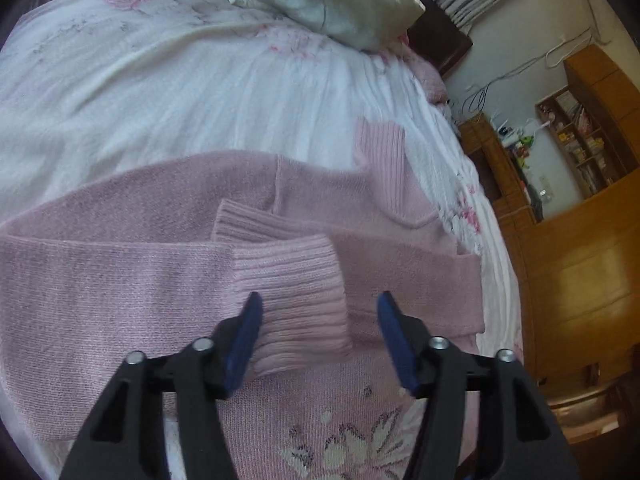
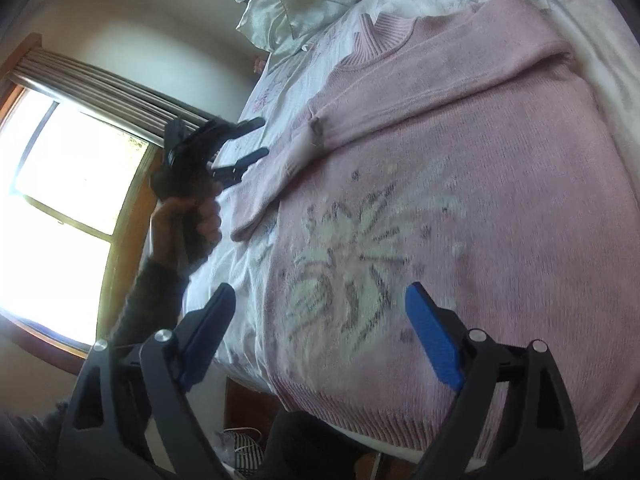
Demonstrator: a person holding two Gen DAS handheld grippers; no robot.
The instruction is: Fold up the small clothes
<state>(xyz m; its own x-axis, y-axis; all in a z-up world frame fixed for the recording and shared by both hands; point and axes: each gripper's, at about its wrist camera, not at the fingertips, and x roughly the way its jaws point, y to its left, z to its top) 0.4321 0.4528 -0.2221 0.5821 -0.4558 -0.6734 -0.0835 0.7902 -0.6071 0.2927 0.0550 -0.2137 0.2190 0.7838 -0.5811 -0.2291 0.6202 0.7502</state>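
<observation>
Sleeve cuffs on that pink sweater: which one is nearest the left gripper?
The ribbed cuff lying between the open left gripper fingers, on top; the other cuff lies farther up, partly tucked beneath it.

Left gripper (image 1: 318, 312) hovers over a pink knit sweater (image 1: 120, 280) spread on a white floral bedsheet (image 1: 160, 92), jaws wide apart with blue pads (image 1: 246, 336) either side of a ribbed cuff (image 1: 296, 300), gripping nothing. That sleeve lies folded across the sweater body, a second ribbed cuff (image 1: 252, 224) just behind it, the ribbed collar (image 1: 380, 144) further back, white flower pattern (image 1: 348, 448) near the bottom edge. A silvery pillow (image 1: 344, 4) sits at the head of the bed, wooden shelving (image 1: 580, 148) off to the right.
</observation>
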